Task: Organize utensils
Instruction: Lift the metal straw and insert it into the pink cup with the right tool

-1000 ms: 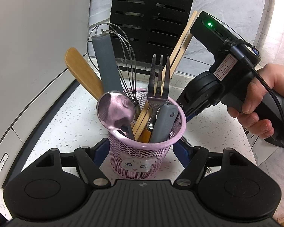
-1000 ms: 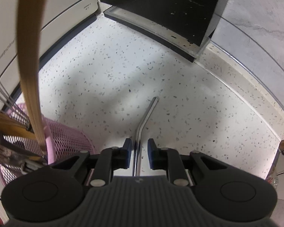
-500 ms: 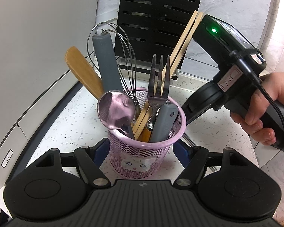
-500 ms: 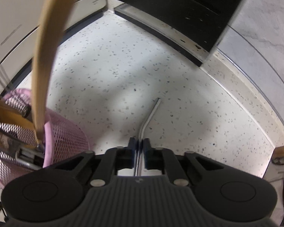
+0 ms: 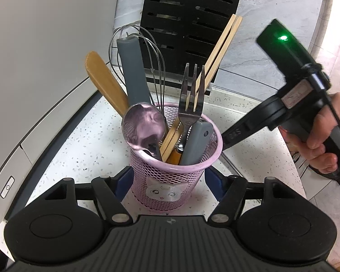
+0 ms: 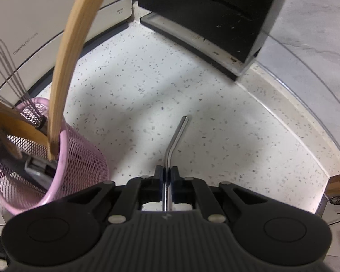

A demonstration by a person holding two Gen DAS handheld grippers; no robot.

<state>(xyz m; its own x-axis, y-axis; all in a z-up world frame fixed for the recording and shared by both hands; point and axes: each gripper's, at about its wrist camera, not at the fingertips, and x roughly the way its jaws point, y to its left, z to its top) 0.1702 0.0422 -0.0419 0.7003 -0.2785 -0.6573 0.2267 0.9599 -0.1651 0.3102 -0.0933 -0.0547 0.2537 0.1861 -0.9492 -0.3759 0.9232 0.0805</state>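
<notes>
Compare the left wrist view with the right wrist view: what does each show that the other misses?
Only the left wrist view shows the spoon, fork, the cat face on the cup, and the left tool with its fingers on either side of the cup. Only the right wrist view shows the bent metal straw clamped in the right tool. Both show the pink mesh cup, whisk, speckled counter and black slotted rack.

cup [image 5: 174, 176]: pink net with a white cat face | spoon [image 5: 145, 128]: shiny, pinkish | straw [image 6: 175, 139]: silver | counter [image 6: 133, 95]: white with dark specks | rack at 12 o'clock [image 5: 192, 11]: black
</notes>
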